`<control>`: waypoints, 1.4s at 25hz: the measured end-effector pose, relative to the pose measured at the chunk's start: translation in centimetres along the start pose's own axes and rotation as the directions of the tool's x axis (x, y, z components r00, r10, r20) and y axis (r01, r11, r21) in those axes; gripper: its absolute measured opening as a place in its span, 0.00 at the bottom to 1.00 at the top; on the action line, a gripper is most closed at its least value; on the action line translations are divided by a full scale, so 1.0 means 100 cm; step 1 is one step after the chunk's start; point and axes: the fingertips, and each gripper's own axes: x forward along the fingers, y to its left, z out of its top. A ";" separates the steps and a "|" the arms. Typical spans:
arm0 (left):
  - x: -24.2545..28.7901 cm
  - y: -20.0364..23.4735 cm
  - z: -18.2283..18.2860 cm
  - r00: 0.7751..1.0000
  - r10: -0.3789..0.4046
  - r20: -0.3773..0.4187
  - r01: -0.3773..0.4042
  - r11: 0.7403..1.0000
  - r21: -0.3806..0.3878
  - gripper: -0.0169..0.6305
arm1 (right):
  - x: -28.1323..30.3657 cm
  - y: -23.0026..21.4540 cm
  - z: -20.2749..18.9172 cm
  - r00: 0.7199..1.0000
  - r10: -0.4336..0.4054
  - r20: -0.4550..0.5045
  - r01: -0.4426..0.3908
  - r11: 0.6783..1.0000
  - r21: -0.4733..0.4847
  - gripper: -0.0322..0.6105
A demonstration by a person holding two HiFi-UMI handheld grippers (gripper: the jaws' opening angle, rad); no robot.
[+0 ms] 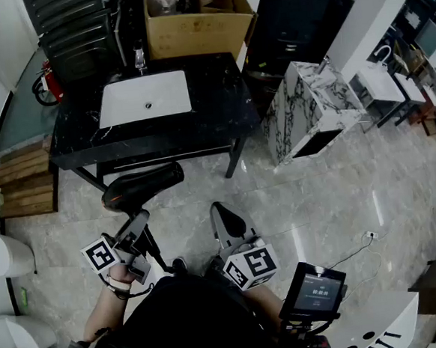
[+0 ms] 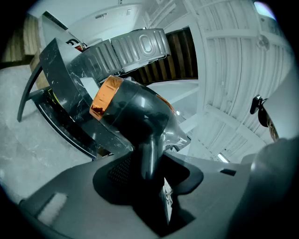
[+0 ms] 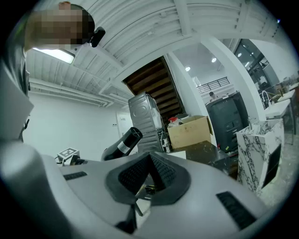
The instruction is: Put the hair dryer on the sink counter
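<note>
Head view: the hair dryer (image 1: 142, 185), black, is held in the air in front of the near edge of the sink counter (image 1: 215, 94), not yet over its top. The left gripper (image 1: 137, 222) holds it from below by the handle. The right gripper (image 1: 222, 213) is beside it, well apart, over open tiled floor. A white basin (image 1: 144, 98) fills the counter's left-middle; bare black stone runs along the front edge and to the basin's right. A cardboard box (image 1: 191, 21) stands at the far edge. A marble block (image 1: 303, 110) stands right of the counter, with a floor gap between them.

Left gripper view: the jaws of the left gripper (image 2: 149, 172) are clamped on the hair dryer (image 2: 135, 112) handle. The counter's edge lies tilted behind the dryer.

Right gripper view: the right gripper (image 3: 149, 161) has its pads pressed together with nothing between them. The hair dryer (image 3: 120, 144) shows at left, the cardboard box (image 3: 189, 131) ahead and the marble block (image 3: 259, 149) at right.
</note>
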 end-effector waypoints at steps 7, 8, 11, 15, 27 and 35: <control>0.002 -0.004 0.000 1.000 -0.017 0.003 0.017 1.000 -0.004 0.30 | 0.000 0.000 0.002 1.000 0.000 -0.005 0.000 1.000 -0.005 0.04; 0.002 -0.004 0.000 1.000 -0.012 0.002 0.012 1.000 -0.003 0.30 | 0.000 -0.001 0.002 1.000 0.002 -0.007 -0.002 1.000 -0.004 0.04; 0.003 -0.003 -0.001 1.000 -0.006 0.001 0.006 1.000 0.001 0.30 | 0.001 0.001 0.002 1.000 0.013 -0.002 -0.013 1.000 -0.024 0.04; 0.005 -0.003 -0.003 1.000 0.003 0.000 -0.003 1.000 0.006 0.30 | -0.002 0.003 0.006 1.000 0.024 0.006 -0.024 0.998 -0.057 0.04; 0.024 -0.016 -0.019 0.998 0.030 0.046 -0.031 0.999 0.020 0.30 | -0.028 -0.032 0.003 0.998 0.059 -0.009 -0.059 0.998 -0.003 0.04; 0.032 -0.015 -0.030 0.995 0.063 0.079 -0.062 0.998 -0.007 0.30 | -0.036 -0.052 -0.007 0.996 0.080 -0.040 -0.079 0.996 0.031 0.04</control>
